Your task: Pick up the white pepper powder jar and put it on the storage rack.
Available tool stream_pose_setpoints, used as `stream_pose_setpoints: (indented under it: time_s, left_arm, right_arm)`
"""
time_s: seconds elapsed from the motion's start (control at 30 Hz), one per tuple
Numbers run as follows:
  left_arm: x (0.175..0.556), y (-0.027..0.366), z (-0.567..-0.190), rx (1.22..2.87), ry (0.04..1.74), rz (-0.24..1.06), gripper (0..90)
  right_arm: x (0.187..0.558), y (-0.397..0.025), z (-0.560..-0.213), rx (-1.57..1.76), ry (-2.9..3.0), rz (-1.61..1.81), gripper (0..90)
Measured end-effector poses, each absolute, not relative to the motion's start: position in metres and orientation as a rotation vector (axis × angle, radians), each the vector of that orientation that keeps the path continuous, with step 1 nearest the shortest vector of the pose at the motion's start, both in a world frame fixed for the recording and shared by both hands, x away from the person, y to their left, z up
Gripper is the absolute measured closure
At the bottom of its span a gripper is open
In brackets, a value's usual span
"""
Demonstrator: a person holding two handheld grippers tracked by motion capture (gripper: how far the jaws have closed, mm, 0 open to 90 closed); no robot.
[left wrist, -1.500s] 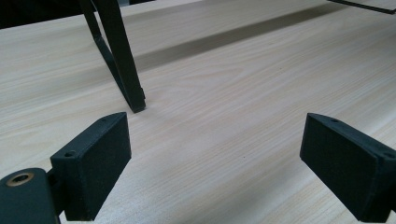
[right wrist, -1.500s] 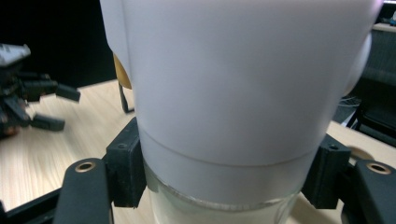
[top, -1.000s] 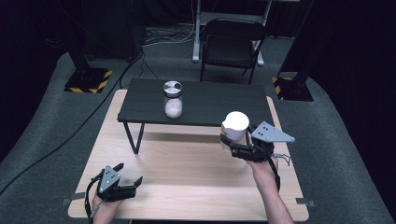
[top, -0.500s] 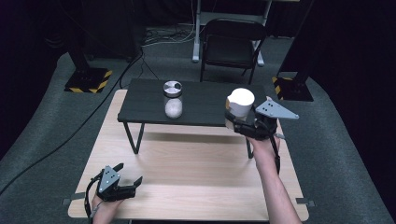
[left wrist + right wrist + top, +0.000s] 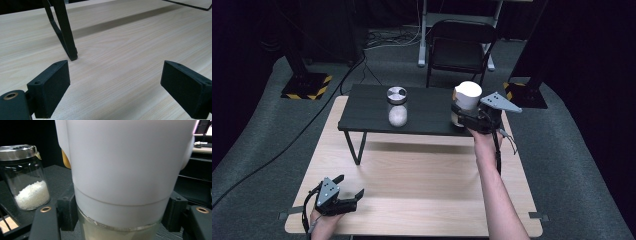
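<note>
A light wooden table (image 5: 422, 175) carries a low black shelf (image 5: 362, 107) on thin legs, and the step in hand looks like setting a white-lidded glass jar (image 5: 466, 102) onto the right end of that shelf. The right gripper (image 5: 464, 119) is clamped on the jar just below its tall white lid, at or just above the shelf's right end, well apart from the glass jar of white grains (image 5: 397, 106) with a metal lid that stands near the shelf's middle. To do this well, I would keep the jar upright, lower it until its base sits flat and fully on the black surface, away from the edge, and only then let the jaws part, drawing straight back so the lid isn't knocked. The left gripper (image 5: 343, 199) rests low on the table's near left corner, jaws wide apart and holding nothing; it can stay there.
</note>
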State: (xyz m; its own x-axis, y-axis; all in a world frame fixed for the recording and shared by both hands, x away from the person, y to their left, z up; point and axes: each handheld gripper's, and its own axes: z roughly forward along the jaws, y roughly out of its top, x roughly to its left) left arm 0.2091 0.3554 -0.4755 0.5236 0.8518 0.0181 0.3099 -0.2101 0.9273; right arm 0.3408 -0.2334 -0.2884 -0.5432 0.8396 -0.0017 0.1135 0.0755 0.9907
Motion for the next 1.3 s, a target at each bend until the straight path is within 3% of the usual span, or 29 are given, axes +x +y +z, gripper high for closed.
stream_pose_setpoints:
  time_s: [0.33,0.77,1.3]
  left_arm:
    - [0.210,0.356,-0.475,1.765,0.977,0.674,8.4]
    - [0.209,0.355,-0.475,1.770,0.976,0.679,8.4]
    - [0.209,0.353,-0.474,1.775,0.978,0.682,8.4]
  right_arm:
    - [0.348,-0.230,-0.291,0.950,1.770,1.495,29.0]
    - [0.325,-0.253,-0.284,0.937,1.804,1.458,6.1]
    - [0.264,-0.311,-0.362,0.903,1.804,1.560,2.4]
